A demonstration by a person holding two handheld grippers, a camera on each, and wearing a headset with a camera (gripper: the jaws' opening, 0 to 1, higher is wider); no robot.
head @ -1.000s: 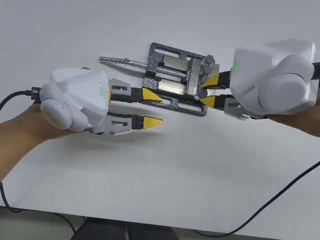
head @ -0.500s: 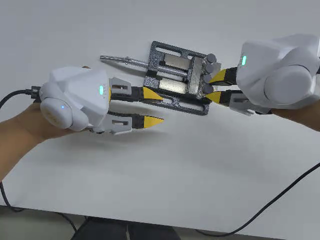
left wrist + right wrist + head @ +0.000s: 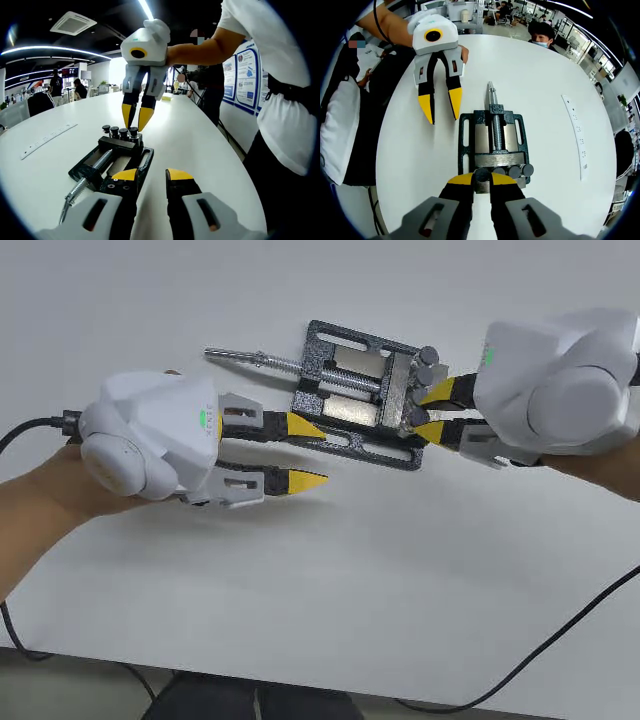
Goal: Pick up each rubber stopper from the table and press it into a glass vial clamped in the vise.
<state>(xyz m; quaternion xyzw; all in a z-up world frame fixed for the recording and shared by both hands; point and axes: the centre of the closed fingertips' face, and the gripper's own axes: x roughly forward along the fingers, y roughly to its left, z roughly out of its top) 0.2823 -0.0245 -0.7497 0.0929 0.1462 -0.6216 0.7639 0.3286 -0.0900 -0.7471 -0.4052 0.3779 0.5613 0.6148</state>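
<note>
- right gripper (image 3: 481, 181) comes up from the bottom of its own view, jaws pulled in narrow and pinching the end rubber stopper (image 3: 481, 174), one yellow tip on each side of it
- that stopper is the leftmost in a row of four dark caps there; the other three stoppers (image 3: 514, 171) sit just beside it to the right, all lined up across the bottom end of the vise (image 3: 492, 137)
- can't really make out the glass vials under the caps, the stoppers and the vise hide them
- vise is black and sits flat on the white table (image 3: 410, 150), with its silver screw handle (image 3: 491, 95) poking toward the top of that frame
- in the head view the vise is upper centre, and the right gripper comes in from the right edge with its tips at the vise's right end, where the caps are
- left gripper (image 3: 325, 454) is centre-left in the head view, jaws spread wide with nothing between them; the upper tip overlaps the lower-left edge of the vise, the lower tip is over bare table
- in the left gripper view the right gripper hangs down from the upper centre, tips on the right end of the cap row
- pale ruler-looking strip (image 3: 576, 135) lies on the right side of the right gripper view, well apart from the vise
</note>
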